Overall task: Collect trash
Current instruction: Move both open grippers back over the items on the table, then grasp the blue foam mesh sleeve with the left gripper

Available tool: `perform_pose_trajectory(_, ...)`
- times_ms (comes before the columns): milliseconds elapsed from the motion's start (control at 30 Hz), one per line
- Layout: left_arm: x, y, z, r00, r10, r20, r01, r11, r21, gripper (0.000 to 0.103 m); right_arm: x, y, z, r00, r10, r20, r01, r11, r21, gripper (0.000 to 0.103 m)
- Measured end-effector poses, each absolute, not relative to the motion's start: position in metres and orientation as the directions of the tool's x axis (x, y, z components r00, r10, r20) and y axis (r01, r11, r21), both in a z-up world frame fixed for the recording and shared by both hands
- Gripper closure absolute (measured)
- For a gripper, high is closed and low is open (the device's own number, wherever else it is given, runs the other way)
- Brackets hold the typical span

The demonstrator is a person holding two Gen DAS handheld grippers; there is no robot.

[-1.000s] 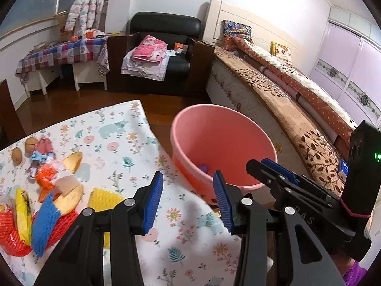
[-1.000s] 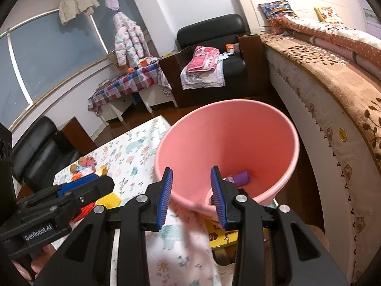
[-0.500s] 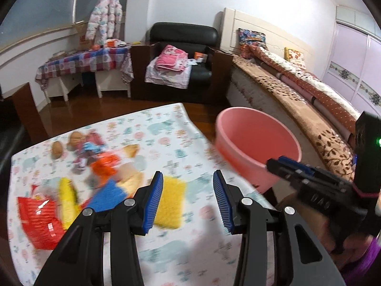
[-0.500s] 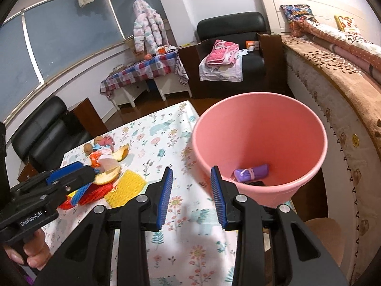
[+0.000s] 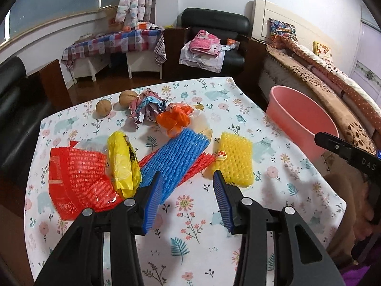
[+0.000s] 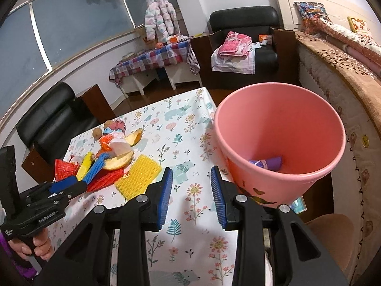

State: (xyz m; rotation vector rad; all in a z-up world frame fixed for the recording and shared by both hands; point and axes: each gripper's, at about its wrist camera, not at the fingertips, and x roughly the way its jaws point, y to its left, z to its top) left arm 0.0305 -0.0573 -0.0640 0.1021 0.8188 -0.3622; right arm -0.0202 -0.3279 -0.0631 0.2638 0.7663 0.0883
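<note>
Trash lies on a floral tablecloth [image 5: 195, 214]: a yellow foam net [image 5: 234, 160], a blue foam net [image 5: 178, 155], a red mesh bag [image 5: 76, 174], a yellow wrapper [image 5: 122, 159], an orange bag [image 5: 175, 116], crumpled paper [image 5: 147, 106] and two walnuts [image 5: 103, 108]. My left gripper [image 5: 185, 200] is open and empty, just short of the blue and yellow nets. My right gripper [image 6: 191, 195] is open and empty beside the pink bucket [image 6: 281, 143], which holds a purple item [image 6: 269, 163]. The bucket [image 5: 300, 124] stands past the table's right edge.
A bed [image 5: 333, 76] runs along the right. A black armchair [image 5: 214, 38] with pink clothes and a checked side table [image 5: 114, 45] stand behind. A black sofa [image 6: 50, 116] is at the left. The yellow net [image 6: 138, 178] also shows in the right wrist view.
My left gripper has swung left from the bucket to the trash pile on the table. My right gripper has pulled back from over the bucket. Both stay open.
</note>
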Motion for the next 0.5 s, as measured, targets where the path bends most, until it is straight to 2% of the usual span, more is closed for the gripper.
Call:
perform_pose_trajectory(400,0.046,-0.063,-0.079,0.649,-0.211,-0.731,0.356,0.933,0.047,0.061,-0.011,-0.303,-0.071,0.669,0.214,-0.712,-0.027,0.964,0.264,0.069)
perform_pose_trajectory(433,0.047,-0.061,-0.08,0.652,-0.21,-0.729,0.352,0.935,0.045,0.063,-0.009,-0.3,-0.072,0.663,0.221,-0.716,-0.035,0.964,0.265,0.069)
perform_pose_trajectory(500,0.049,-0.056,-0.08,0.648,-0.225,-0.727,0.348,0.937,0.02,0.08,-0.004,-0.291,-0.073,0.649,0.237,-0.723,-0.054,0.962,0.267,0.069)
